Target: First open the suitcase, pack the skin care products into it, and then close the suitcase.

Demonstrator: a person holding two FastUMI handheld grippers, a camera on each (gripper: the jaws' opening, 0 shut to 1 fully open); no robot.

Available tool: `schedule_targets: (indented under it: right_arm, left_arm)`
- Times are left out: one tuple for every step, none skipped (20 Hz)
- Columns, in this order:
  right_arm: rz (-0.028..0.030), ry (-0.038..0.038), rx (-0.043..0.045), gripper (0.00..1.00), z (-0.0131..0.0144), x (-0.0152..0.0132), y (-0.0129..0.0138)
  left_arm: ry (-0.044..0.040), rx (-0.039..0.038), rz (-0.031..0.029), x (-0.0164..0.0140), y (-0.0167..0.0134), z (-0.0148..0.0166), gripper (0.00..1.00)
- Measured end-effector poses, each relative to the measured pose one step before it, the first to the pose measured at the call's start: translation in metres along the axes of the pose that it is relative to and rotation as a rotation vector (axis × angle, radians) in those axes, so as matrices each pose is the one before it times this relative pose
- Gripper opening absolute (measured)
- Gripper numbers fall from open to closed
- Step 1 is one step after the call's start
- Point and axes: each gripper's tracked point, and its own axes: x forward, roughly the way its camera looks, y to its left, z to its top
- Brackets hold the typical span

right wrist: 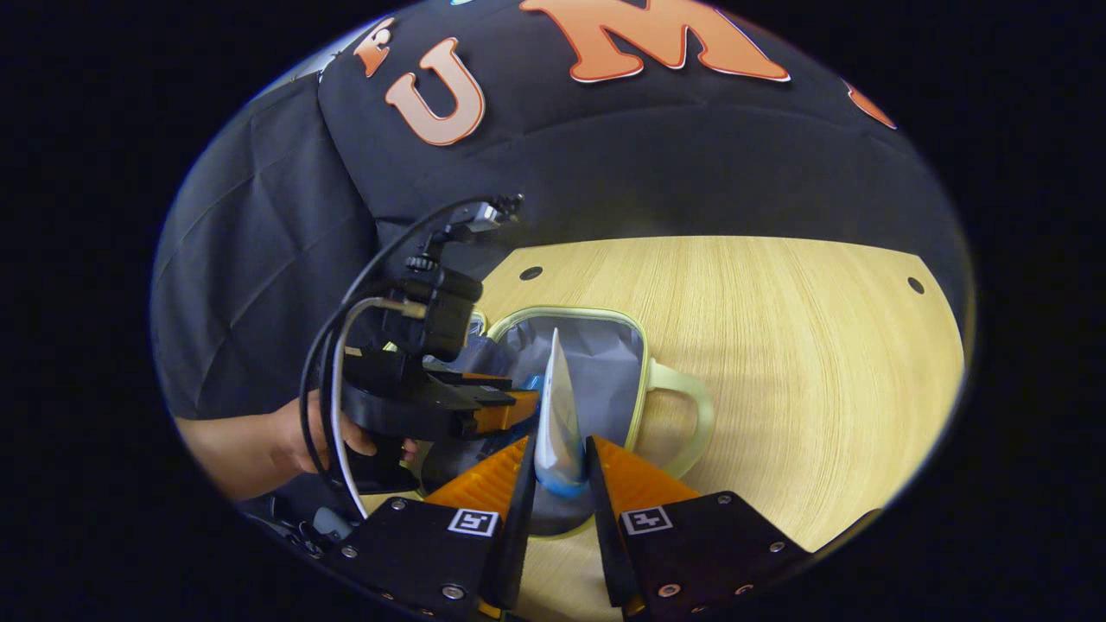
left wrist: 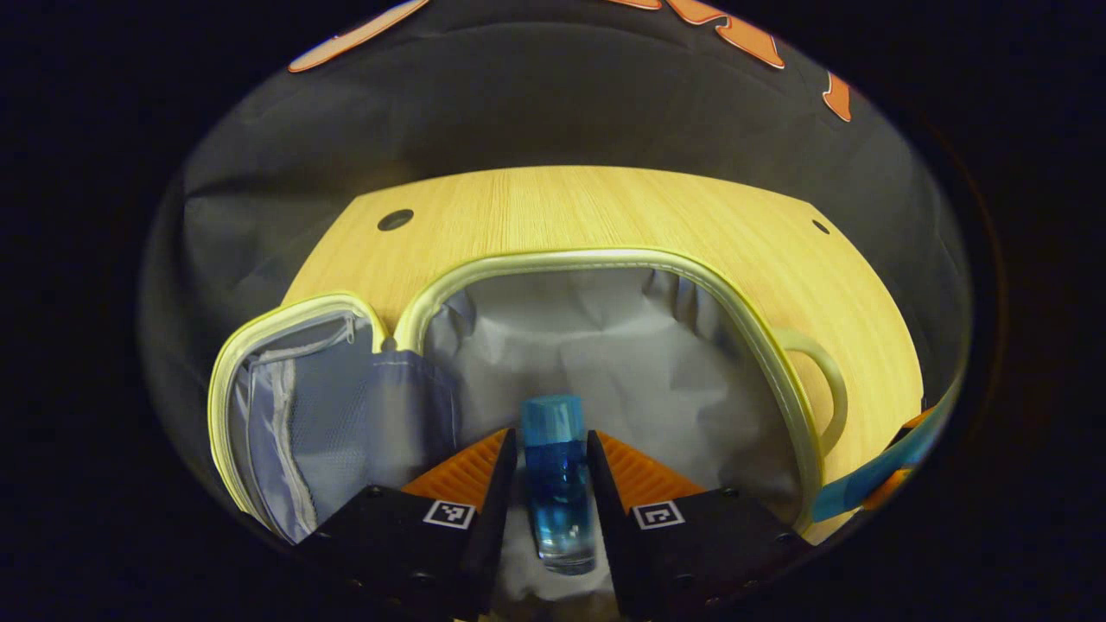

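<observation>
With the suitcase open, the left gripper clamps a blue bottle over its lining while the right gripper pinches a tube just ahead of it; packing and closing remain.

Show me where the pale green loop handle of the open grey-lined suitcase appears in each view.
Left gripper view: the pale green loop handle is right of centre, on the right rim of the suitcase.
Right gripper view: near the centre, right of the white tube.
Shared landmark: the light wooden table.
</observation>
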Motion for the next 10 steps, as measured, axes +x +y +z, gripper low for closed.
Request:
schedule_targets:
  right_arm:
    - [0.00618,0.00556,0.00421,0.38,-0.00261,0.00123,0.00053]
    - [0.00024,0.00232,0.00436,0.38,0.00041,0.0031,0.00069]
    - [0.00471,0.00631,0.00558,0.38,0.00097,0.00365,0.0027]
    - [0.00234,0.01006,0.00651,0.38,-0.00069,0.00459,0.00147]
    - [0.00739,0.0114,0.00514,0.38,-0.0016,0.00482,0.00162]
    - [0.00529,0.01081,0.0029,0.38,-0.00075,0.005,0.00226]
    - [0.00275,0.00888,-0.00128,0.38,-0.00141,0.00311,0.00151]
    - [-0.00097,0.01261,-0.00105,0.38,-0.00149,0.00436,0.00128]
    - [0.00036,0.01643,0.00143,0.38,-0.00392,0.00618,0.00124]
    - [0.00203,0.01613,0.00317,0.38,-0.00225,0.00637,0.00108]
  left_arm:
    - [-0.02639,0.0053,0.00698,-0.00354,0.00314,0.00535,0.57]
    - [-0.02142,0.00537,0.0098,-0.00652,0.00301,0.00303,0.63]
    - [-0.02729,-0.00189,0.00504,-0.00345,0.00283,0.00411,0.59]
    - [-0.02857,-0.00396,0.00527,-0.00665,0.00393,0.00504,0.64]
    - [-0.02802,-0.00688,0.01118,-0.00618,0.00602,0.00279,0.67]
    - [-0.02469,-0.00407,0.00755,-0.00501,0.0054,0.00285,0.7]
    - [-0.0243,-0.00511,0.00995,-0.00813,0.00708,0.00398,0.7]
    - [-0.02542,-0.01071,0.00476,-0.00533,0.00492,0.00369,0.72]
    - [-0.02412,-0.01304,0.00414,-0.00919,0.00618,0.00514,0.75]
    - [-0.02453,-0.01335,0.00957,-0.00906,0.0063,0.0048,0.79]
